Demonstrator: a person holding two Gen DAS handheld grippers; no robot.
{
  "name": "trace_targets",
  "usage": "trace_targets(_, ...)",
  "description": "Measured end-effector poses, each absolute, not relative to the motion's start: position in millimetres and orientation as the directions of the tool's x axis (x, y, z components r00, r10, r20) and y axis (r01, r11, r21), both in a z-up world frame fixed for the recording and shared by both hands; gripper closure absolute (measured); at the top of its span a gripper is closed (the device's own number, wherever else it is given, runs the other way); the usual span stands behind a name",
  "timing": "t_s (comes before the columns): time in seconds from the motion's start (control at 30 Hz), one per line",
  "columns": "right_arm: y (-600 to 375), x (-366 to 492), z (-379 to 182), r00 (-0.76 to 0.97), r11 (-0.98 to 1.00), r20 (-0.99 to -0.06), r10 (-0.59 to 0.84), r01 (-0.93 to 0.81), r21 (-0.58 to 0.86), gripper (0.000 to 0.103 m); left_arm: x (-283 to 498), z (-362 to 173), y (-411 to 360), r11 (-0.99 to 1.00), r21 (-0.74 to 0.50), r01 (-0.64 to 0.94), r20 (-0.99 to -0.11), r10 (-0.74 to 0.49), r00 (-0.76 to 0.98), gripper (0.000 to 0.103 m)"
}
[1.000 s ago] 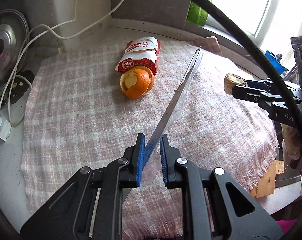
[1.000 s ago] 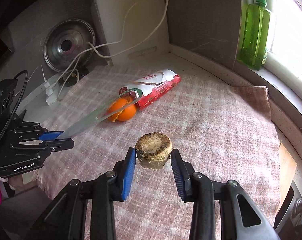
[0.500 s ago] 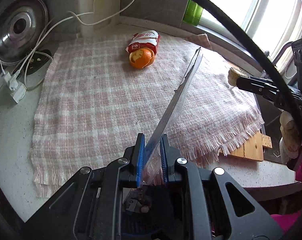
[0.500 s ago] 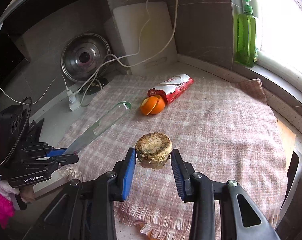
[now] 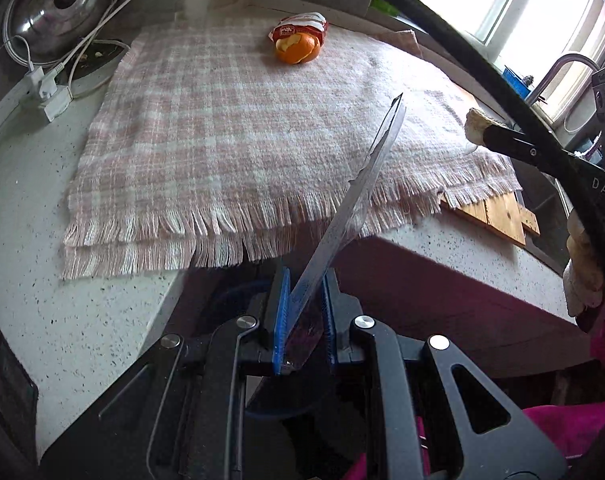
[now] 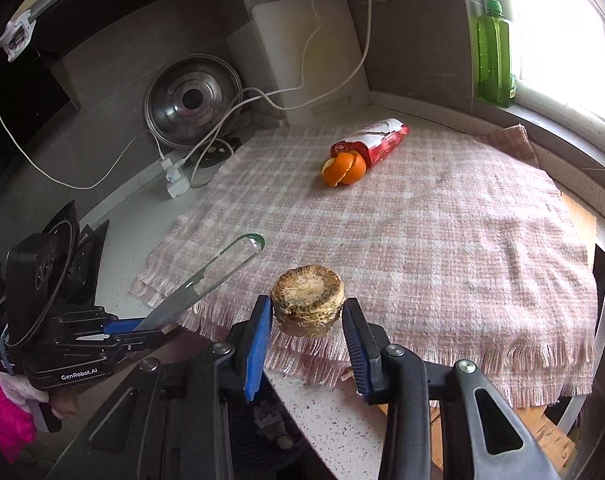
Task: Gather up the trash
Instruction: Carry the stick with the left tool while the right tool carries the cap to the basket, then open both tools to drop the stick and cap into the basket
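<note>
We see a speckled worktop (image 6: 326,412) in a corner of grey tiled wall (image 6: 414,40), with bright daylight coming through the window (image 6: 562,40) on the right.

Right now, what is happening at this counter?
A person is collecting trash with two handheld grippers. The left gripper is shut on a clear plastic wrapper; the right gripper grips a brown stump. Both are at the counter's edge. An orange peel and a red packet lie on the cloth.
</note>
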State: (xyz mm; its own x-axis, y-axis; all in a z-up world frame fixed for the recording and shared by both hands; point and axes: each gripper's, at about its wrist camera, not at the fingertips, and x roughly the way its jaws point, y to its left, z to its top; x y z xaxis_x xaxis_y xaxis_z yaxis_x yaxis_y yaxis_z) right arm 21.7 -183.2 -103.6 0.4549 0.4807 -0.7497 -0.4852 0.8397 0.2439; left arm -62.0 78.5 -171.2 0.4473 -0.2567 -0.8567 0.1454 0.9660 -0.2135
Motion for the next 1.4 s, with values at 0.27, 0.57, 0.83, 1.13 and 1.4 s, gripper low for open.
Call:
trace_targets(0.27,-171.4,-13.6,-127.4,0.419,0.836,-0.764,0.489,-0.474,0.275,0.066,-98.0,-210.0,92.8,0.963,-0.244,0.112,-0.894,-0.268,0.359,0.089)
trace_targets(0.57,-148.4,-45.0,-160.8,0.367,0.827,-0.798,0.477,-0.495,0.266,0.066,-118.3,-259.6,103.9,0.969,-0.239,0.062,-0.934,-0.247,0.257,0.089)
trace_targets(0.83,-127.0,-60.2,-192.9,0.297,0.813,-0.832,0.469,-0.513,0.275,0.066,-124.4,-299.3,104.4,0.974,-0.224,0.031,-0.958,-0.226,0.178,0.089)
trace_targets(1.13,-109.8,-70.3,-226.2,0.241,0.805,-0.864,0.442,-0.531,0.264,0.066,-116.4,-332.1,100.3,0.980,-0.199,0.024,-0.973,-0.200,0.113,0.089)
trace_targets(1.4,-106.8,-70.4,-253.6,0.202,0.812,-0.883,0.424,-0.516,0.272,0.066,-113.9,-347.6,95.8,0.982,-0.188,0.014,-0.978,-0.188,0.088,0.089)
